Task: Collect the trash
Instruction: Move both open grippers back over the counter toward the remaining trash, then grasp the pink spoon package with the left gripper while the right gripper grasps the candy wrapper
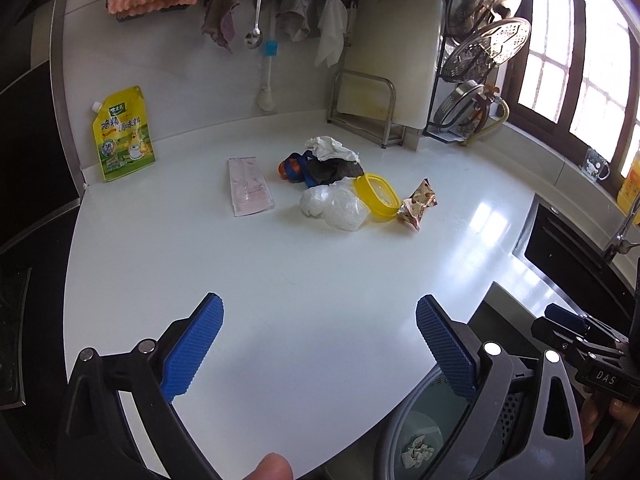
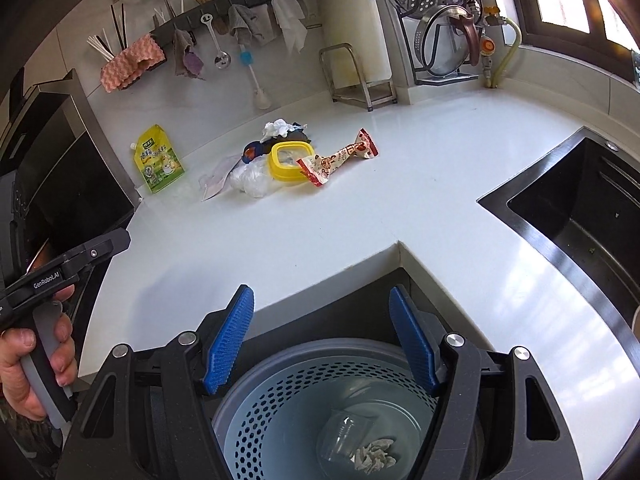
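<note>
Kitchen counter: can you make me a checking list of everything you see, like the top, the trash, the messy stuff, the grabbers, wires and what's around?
Surface: white countertop, glossy, trash piled near its middle.
Job's things: snack wrapper, yellow-rimmed lid, crumpled clear plastic, flat pink packet, white tissue on dark and blue scraps; perforated bin below the counter edge holds a clear cup and crumpled paper.
Clutter: yellow seasoning pouch standing by the wall.
Grippers: left gripper open, empty; right gripper open, empty, above the bin.
Cables: nothing seen.
Surroundings: sink, pot-lid rack, hanging cloths, window.
</note>
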